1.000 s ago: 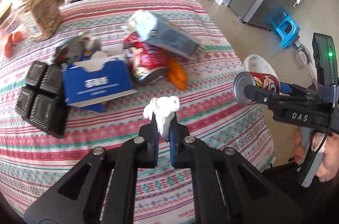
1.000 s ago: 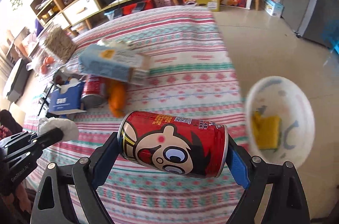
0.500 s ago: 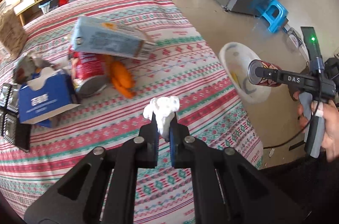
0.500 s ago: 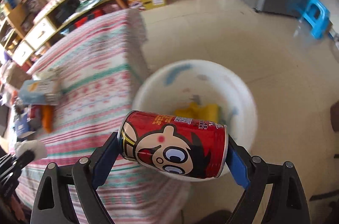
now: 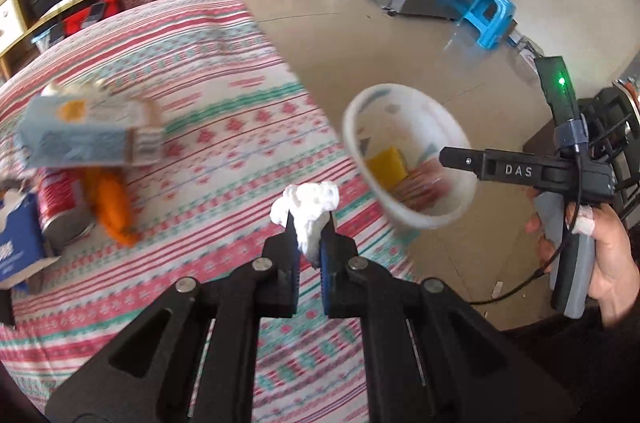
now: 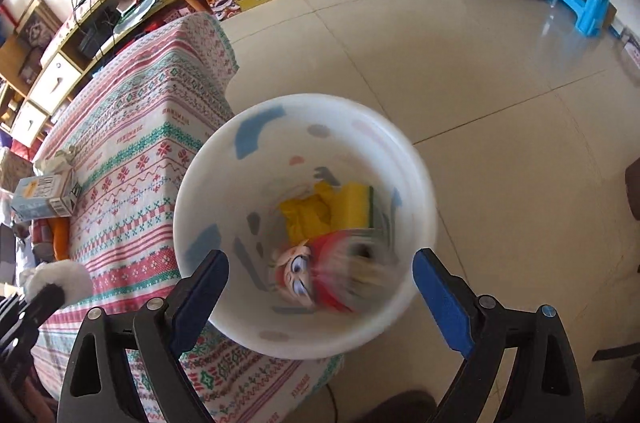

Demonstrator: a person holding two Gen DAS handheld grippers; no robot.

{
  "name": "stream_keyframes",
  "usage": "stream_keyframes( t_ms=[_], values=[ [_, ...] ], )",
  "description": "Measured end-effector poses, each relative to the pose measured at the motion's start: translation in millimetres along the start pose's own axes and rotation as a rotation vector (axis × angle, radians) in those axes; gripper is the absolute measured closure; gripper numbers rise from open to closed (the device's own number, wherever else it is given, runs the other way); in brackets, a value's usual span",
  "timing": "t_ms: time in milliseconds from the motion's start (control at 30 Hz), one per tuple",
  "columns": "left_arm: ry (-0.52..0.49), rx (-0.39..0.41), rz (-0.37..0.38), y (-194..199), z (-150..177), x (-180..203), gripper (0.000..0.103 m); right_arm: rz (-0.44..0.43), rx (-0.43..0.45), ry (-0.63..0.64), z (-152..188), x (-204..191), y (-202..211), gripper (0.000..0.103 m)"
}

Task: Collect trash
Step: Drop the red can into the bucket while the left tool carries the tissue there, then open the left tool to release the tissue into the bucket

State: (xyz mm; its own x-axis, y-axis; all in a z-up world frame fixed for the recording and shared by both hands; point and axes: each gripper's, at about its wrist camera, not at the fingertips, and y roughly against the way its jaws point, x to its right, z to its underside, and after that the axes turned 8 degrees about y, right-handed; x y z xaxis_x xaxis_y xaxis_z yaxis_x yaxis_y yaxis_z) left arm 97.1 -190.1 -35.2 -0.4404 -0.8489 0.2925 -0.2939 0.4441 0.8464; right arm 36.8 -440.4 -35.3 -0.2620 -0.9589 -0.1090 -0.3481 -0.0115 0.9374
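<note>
Only the right wrist view shows the red can (image 6: 328, 271), blurred, inside the white bin (image 6: 424, 183); right gripper (image 6: 320, 287) stands open above. Left gripper (image 5: 309, 243) pinches a white tissue (image 5: 306, 207) over the bed (image 5: 224, 127).

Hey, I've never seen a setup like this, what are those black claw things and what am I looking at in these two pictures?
Each claw is a hand-held gripper with a camera looking along its fingers; a person's hand holds one. The left gripper pinches a crumpled white tissue. The right gripper is open over a white bin on the floor, where a red cartoon can lies blurred beside a yellow sponge. On the patterned tablecloth lie a pale blue carton, another red can, something orange and a blue box.
</note>
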Motion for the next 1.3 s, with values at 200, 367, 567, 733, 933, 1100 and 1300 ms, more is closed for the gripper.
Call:
stream_keyframes(
  t_ms=[200,367,567,733,933,1100,1300],
  values=[
    [-0.037,-0.028,0.034,-20,-9,28,0.094,0.05,-0.002,0.03,14,9,12,0.008],
    [-0.082,-0.043,0.048,-36,-14,53,0.094,0.082,0.007,0.051,31,22,23,0.008],
    [-0.117,-0.056,0.055,-51,-22,75,0.094,0.096,0.009,0.046,39,39,31,0.008],
    [-0.148,-0.05,0.047,-60,-26,85,0.094,0.099,0.009,0.022,39,47,34,0.008],
    [-0.137,-0.031,0.044,-64,-34,83,0.051,0.088,0.007,0.016,39,47,34,0.008],
    [-0.109,-0.005,-0.014,-58,-38,77,0.035,0.086,0.005,0.021,40,43,34,0.008],
    [-0.094,0.0,-0.054,-46,-35,61,0.025,0.087,0.015,0.039,36,32,34,0.008]
  ],
)
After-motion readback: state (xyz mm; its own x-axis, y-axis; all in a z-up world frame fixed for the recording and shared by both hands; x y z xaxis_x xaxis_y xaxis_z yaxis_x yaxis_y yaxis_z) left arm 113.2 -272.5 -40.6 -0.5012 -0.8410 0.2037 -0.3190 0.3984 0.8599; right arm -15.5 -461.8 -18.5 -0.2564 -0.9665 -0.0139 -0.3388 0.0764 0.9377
